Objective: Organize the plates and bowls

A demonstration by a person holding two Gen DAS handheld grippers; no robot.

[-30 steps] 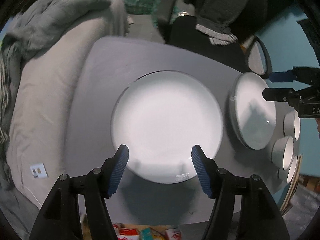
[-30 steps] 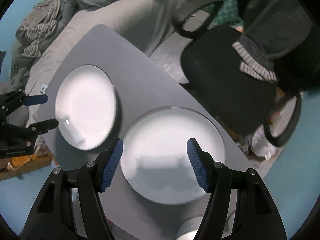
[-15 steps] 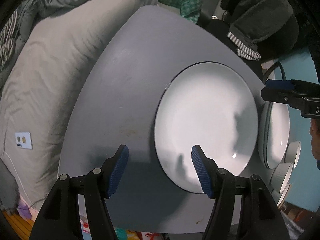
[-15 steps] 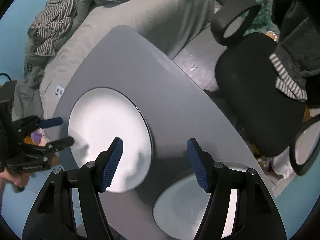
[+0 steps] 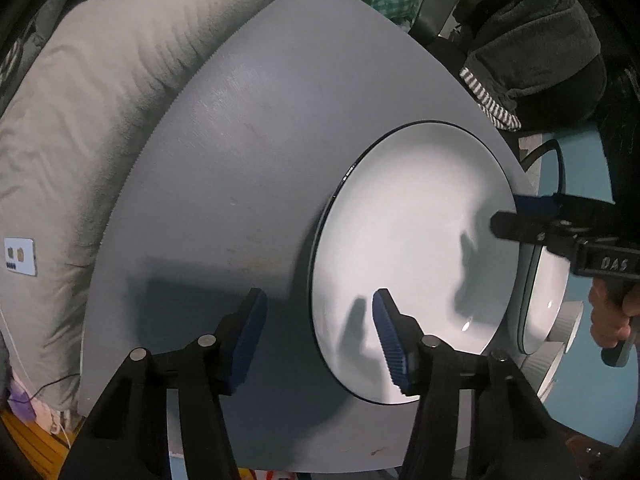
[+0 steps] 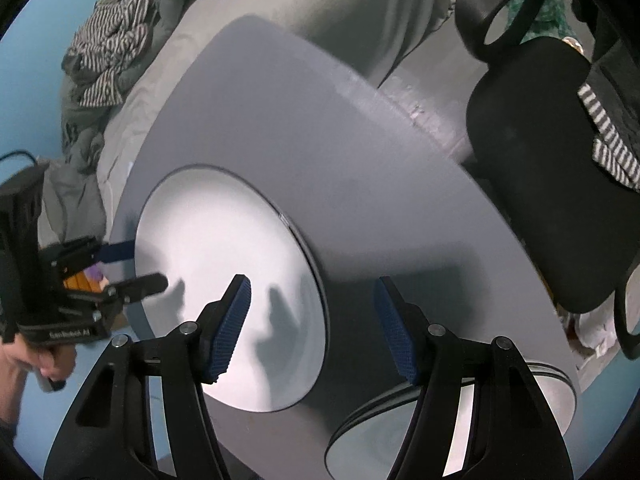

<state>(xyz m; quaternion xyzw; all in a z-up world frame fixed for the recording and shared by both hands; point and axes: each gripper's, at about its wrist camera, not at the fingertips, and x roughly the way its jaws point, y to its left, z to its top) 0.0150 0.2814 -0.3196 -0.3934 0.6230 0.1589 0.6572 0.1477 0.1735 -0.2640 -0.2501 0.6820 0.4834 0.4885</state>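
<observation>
The left gripper (image 5: 318, 336) has ribbed blue pads, its jaws part-spread and just closing, straddling the near rim of the smooth, round white plate (image 5: 404, 248) without pressing it. The right gripper (image 6: 312, 320) (same ribbed blue pads) straddles the opposite rim, also just closing, gripping nothing. The plate lies flat on a matte grey table (image 5: 248, 152); a second plate (image 6: 400, 432) sits just beside it.

my left gripper (image 5: 318, 334) straddles the near edge of the large white plate (image 5: 412, 256), jaws just narrowing, pads not yet pressing it.
</observation>
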